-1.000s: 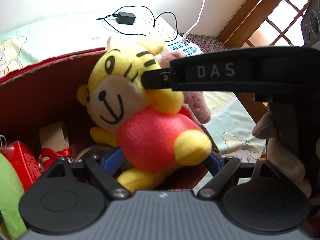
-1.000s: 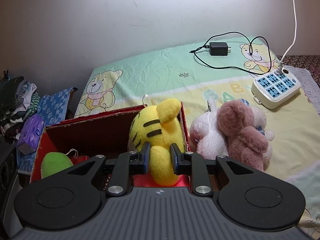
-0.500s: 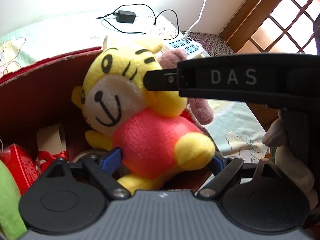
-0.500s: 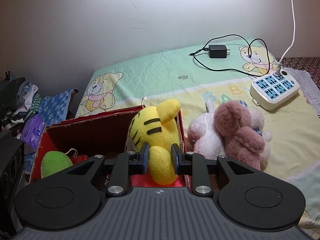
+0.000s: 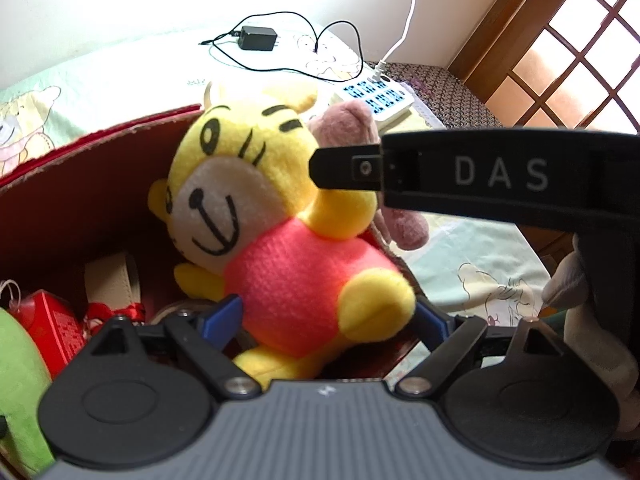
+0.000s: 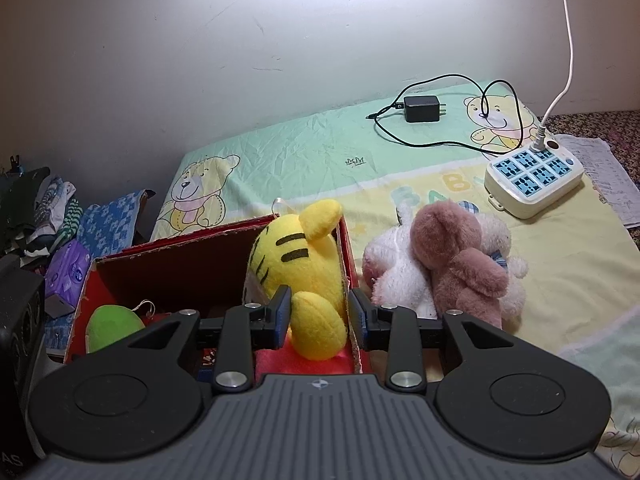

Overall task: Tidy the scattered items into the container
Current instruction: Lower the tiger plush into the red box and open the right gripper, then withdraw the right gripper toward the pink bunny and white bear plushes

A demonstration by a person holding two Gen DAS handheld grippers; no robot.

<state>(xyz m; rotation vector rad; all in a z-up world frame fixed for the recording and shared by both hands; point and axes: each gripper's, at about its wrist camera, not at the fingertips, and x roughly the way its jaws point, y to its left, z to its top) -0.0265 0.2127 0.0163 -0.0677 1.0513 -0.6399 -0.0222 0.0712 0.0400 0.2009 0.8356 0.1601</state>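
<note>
The yellow tiger plush [image 6: 298, 264] sits inside the red box [image 6: 176, 248], at its right wall. The right gripper [image 6: 318, 314] is opening, pads off the plush's arm between them. The left gripper [image 5: 328, 320] stands open around its belly. The box rests on a bear-print sheet [image 6: 320, 152] below a white wall.

Yellow tiger plush toy [image 6: 298, 260] sits inside red cardboard box [image 6: 172, 258], against its right wall; round green plush [image 6: 114, 326] in box's left corner. Brown and white plush pile [image 6: 444, 270] lies right of box on bear-print bedsheet [image 6: 320, 156], white power strip [image 6: 534, 182] and black charger brick [image 6: 422, 109] behind.
</note>
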